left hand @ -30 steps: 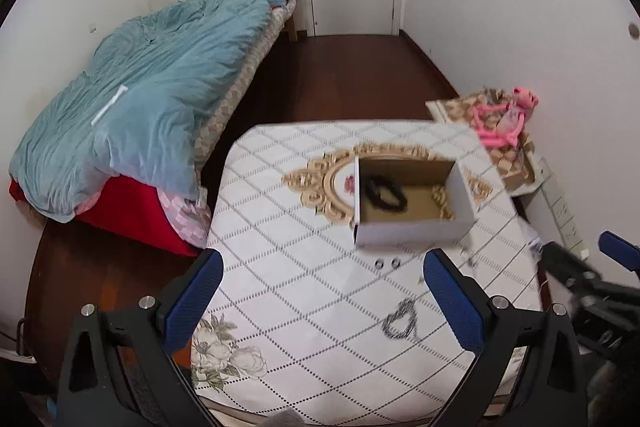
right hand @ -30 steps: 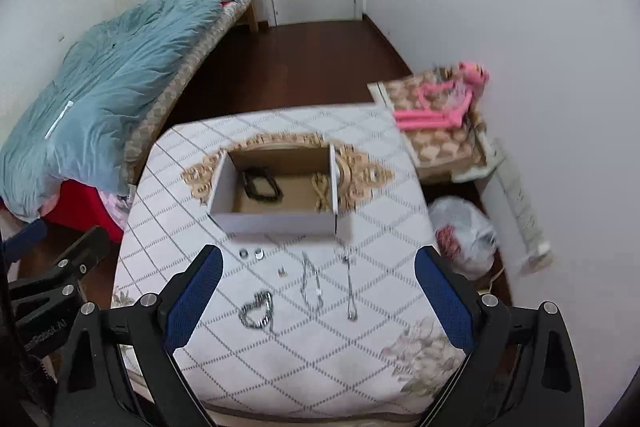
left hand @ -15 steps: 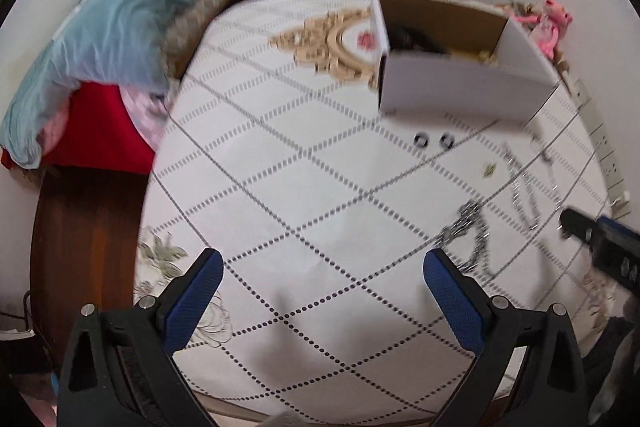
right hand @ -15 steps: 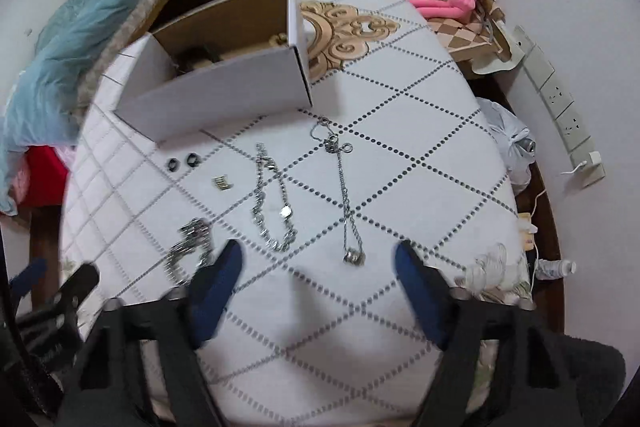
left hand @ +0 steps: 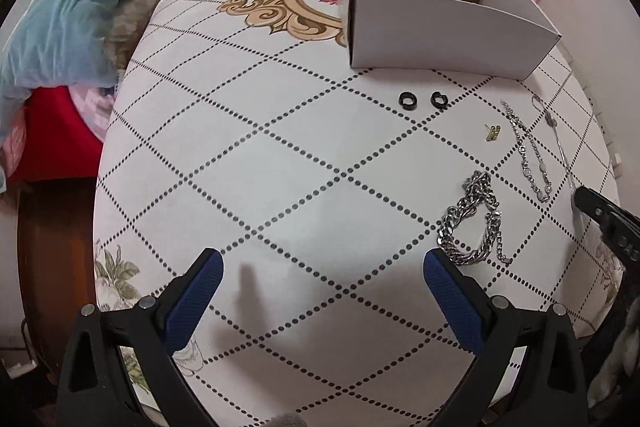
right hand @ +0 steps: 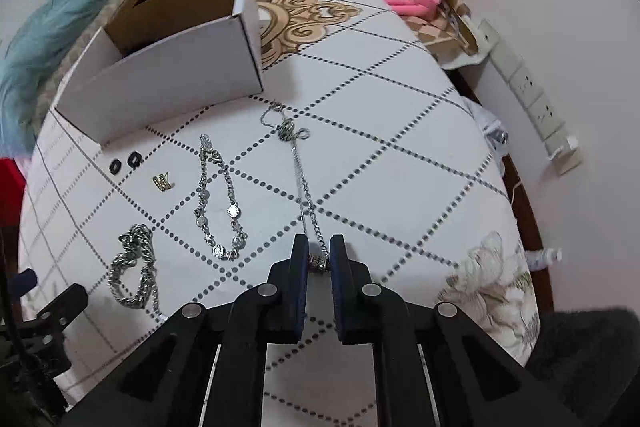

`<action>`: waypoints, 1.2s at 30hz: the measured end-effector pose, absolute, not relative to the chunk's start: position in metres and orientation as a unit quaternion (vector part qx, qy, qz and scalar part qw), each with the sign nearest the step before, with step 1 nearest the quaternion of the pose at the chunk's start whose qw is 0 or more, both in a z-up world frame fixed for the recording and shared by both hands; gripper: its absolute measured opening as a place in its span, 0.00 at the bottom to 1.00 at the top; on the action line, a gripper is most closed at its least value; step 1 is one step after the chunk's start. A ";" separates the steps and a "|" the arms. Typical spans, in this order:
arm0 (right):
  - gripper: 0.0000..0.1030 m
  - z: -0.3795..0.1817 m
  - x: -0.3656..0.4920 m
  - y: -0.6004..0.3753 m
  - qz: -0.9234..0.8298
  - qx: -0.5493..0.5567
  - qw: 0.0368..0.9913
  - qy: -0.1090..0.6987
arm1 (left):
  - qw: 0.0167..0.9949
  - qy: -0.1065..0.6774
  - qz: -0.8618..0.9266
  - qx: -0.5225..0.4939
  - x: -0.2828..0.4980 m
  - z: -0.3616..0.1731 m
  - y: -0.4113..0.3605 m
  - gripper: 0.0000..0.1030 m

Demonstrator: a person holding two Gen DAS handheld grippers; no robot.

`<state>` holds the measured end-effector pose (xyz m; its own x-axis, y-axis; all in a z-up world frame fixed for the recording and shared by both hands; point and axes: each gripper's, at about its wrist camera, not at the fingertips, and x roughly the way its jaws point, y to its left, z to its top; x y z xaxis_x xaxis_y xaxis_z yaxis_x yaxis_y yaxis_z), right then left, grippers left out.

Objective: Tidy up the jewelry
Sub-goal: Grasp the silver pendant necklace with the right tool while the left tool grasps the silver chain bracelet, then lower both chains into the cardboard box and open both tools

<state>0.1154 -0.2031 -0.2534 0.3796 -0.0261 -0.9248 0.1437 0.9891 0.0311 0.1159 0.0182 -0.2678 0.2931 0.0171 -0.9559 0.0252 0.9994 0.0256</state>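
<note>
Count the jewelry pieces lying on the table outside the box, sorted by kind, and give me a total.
Thin silver necklaces: 2, a pendant chain and a disc-link chain
Chunky silver chain: 1
Black rings: 2
Small gold piece: 1
Total: 6

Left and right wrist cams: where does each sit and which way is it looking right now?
Left wrist: on the left tool, low over the table, facing the box; its open blue fingers show, the right tool at the edge.
Right wrist: on the right tool, facing the box; fingers nearly closed around a thin necklace.
Shared: box, black rings, chunky chain, bracelet.
</note>
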 end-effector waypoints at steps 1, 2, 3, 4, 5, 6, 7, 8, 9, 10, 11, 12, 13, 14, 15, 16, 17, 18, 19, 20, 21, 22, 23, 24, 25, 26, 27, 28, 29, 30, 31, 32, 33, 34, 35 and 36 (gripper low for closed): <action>0.11 -0.249 0.111 -0.207 -0.050 0.069 0.829 0.553 | 0.805 0.593 -0.008 0.017 0.117 -0.267 0.017 0.99; 0.11 -0.245 0.108 -0.211 -0.049 0.082 0.828 0.552 | 0.806 0.592 -0.011 0.016 0.119 -0.267 0.016 0.99; 0.11 -0.240 0.104 -0.216 -0.047 0.099 0.827 0.552 | 0.806 0.592 -0.015 0.014 0.120 -0.267 0.015 0.99; 0.11 -0.237 0.102 -0.219 -0.045 0.108 0.827 0.551 | 0.806 0.592 -0.018 0.012 0.122 -0.266 0.013 0.99; 0.11 -0.233 0.099 -0.222 -0.044 0.113 0.828 0.548 | 0.806 0.592 -0.027 0.006 0.126 -0.266 0.010 0.99; 0.11 -0.230 0.097 -0.223 -0.045 0.113 0.829 0.546 | 0.804 0.594 -0.035 0.000 0.130 -0.268 0.008 0.99; 0.11 -0.228 0.096 -0.225 -0.042 0.114 0.831 0.543 | 0.800 0.598 -0.042 -0.004 0.133 -0.270 0.004 0.99; 0.11 -0.228 0.095 -0.226 -0.040 0.116 0.831 0.542 | 0.797 0.602 -0.049 -0.002 0.136 -0.273 -0.003 0.97; 0.11 -0.228 0.095 -0.227 -0.039 0.117 0.832 0.541 | 0.796 0.603 -0.055 0.001 0.139 -0.274 -0.008 0.95; 0.11 -0.229 0.094 -0.229 -0.038 0.118 0.832 0.540 | 0.797 0.601 -0.063 0.009 0.141 -0.275 -0.015 0.89; 0.11 -0.229 0.095 -0.231 -0.037 0.121 0.832 0.540 | 0.797 0.600 -0.068 0.023 0.142 -0.278 -0.023 0.79; 0.11 -0.231 0.094 -0.233 -0.034 0.125 0.832 0.540 | 0.794 0.602 -0.072 0.038 0.143 -0.280 -0.031 0.76; 0.11 -0.232 0.096 -0.235 -0.033 0.126 0.832 0.539 | 0.798 0.595 -0.074 0.053 0.143 -0.280 -0.037 0.72; 0.11 -0.233 0.096 -0.236 -0.031 0.126 0.833 0.539 | 0.803 0.587 -0.085 0.057 0.142 -0.279 -0.043 0.67; 0.11 -0.234 0.097 -0.237 -0.029 0.125 0.832 0.539 | 0.804 0.585 -0.086 0.057 0.143 -0.278 -0.046 0.67; 0.11 -0.236 0.097 -0.238 -0.026 0.127 0.831 0.540 | 0.803 0.587 -0.088 0.056 0.144 -0.278 -0.048 0.65; 0.11 -0.237 0.098 -0.240 -0.021 0.132 0.830 0.541 | 0.803 0.587 -0.091 0.058 0.145 -0.277 -0.051 0.57; 0.11 -0.238 0.099 -0.241 -0.019 0.134 0.830 0.542 | 0.804 0.583 -0.098 0.063 0.144 -0.276 -0.055 0.49; 0.11 -0.238 0.100 -0.242 -0.017 0.136 0.830 0.541 | 0.805 0.580 -0.104 0.067 0.143 -0.274 -0.060 0.28; 0.11 -0.238 0.100 -0.244 -0.016 0.141 0.830 0.540 | 0.805 0.579 -0.111 0.071 0.143 -0.273 -0.064 0.07; 0.11 -0.237 0.100 -0.247 -0.014 0.148 0.830 0.538 | 0.801 0.582 -0.119 0.071 0.142 -0.272 -0.067 0.07; 0.11 -0.236 0.100 -0.248 -0.013 0.153 0.830 0.537 | 0.799 0.585 -0.123 0.062 0.143 -0.272 -0.067 0.07; 0.11 -0.233 0.100 -0.251 -0.009 0.162 0.830 0.533 | 0.797 0.588 -0.126 0.053 0.143 -0.271 -0.066 0.07; 0.11 -0.231 0.100 -0.252 -0.006 0.167 0.831 0.531 | 0.796 0.591 -0.126 0.042 0.143 -0.270 -0.065 0.07; 0.11 -0.227 0.100 -0.254 -0.002 0.172 0.832 0.528 | 0.796 0.590 -0.126 0.037 0.142 -0.268 -0.064 0.07; 0.11 -0.224 0.100 -0.256 0.004 0.177 0.832 0.526 | 0.799 0.587 -0.122 0.034 0.141 -0.264 -0.062 0.07; 0.11 -0.220 0.100 -0.257 0.012 0.184 0.832 0.524 | 0.802 0.583 -0.122 0.029 0.138 -0.259 -0.061 0.07; 0.11 -0.216 0.100 -0.258 0.020 0.189 0.831 0.522 | 0.804 0.582 -0.121 0.025 0.137 -0.256 -0.057 0.07; 0.11 -0.212 0.100 -0.257 0.027 0.193 0.831 0.521 | 0.808 0.576 -0.120 0.018 0.139 -0.250 -0.049 0.07; 0.11 -0.207 0.101 -0.257 0.036 0.196 0.831 0.519 | 0.812 0.570 -0.122 0.013 0.136 -0.242 -0.047 0.07; 0.11 -0.203 0.102 -0.258 0.043 0.199 0.832 0.516 | 0.816 0.565 -0.122 0.009 0.133 -0.233 -0.045 0.07; 0.11 -0.196 0.103 -0.257 0.054 0.205 0.831 0.514 | 0.819 0.560 -0.124 0.004 0.132 -0.226 -0.044 0.07; 0.11 -0.189 0.105 -0.257 0.065 0.210 0.830 0.512 | 0.823 0.553 -0.126 -0.004 0.130 -0.216 -0.041 0.07; 0.11 -0.182 0.106 -0.256 0.074 0.211 0.831 0.509 | 0.826 0.549 -0.127 -0.010 0.131 -0.209 -0.039 0.07; 0.11 -0.176 0.107 -0.254 0.081 0.209 0.833 0.506 | 0.830 0.542 -0.130 -0.016 0.132 -0.200 -0.036 0.07; 0.11 -0.166 0.111 -0.252 0.090 0.207 0.834 0.503 | 0.835 0.533 -0.132 -0.023 0.132 -0.188 -0.034 0.07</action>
